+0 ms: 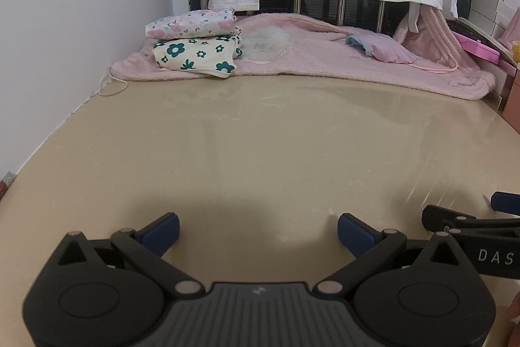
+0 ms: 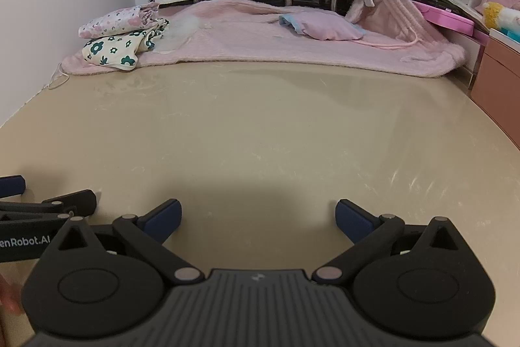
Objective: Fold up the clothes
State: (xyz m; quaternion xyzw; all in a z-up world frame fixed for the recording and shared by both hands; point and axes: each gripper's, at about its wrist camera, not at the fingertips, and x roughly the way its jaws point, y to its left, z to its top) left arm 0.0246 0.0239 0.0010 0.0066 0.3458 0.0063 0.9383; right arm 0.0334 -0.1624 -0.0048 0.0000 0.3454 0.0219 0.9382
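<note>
At the far left of the bench [image 1: 260, 152]: two folded floral garments [image 1: 195, 47] are stacked.
Left hand-held gripper [image 1: 258, 231]: spread wide, nothing grasped.
Right hand-held gripper [image 2: 258, 217]: spread wide, nothing grasped.

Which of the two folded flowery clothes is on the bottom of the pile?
The cream one with big dark green flowers is on the bottom. The white one with small pink flowers lies on top of it. Both rest on the pink blanket.

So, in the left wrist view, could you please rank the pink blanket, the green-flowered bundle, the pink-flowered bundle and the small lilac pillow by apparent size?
1. Pink blanket, by far the largest.
2. Green-flowered bundle.
3. Pink-flowered bundle and lilac pillow: too alike to rank.
</note>
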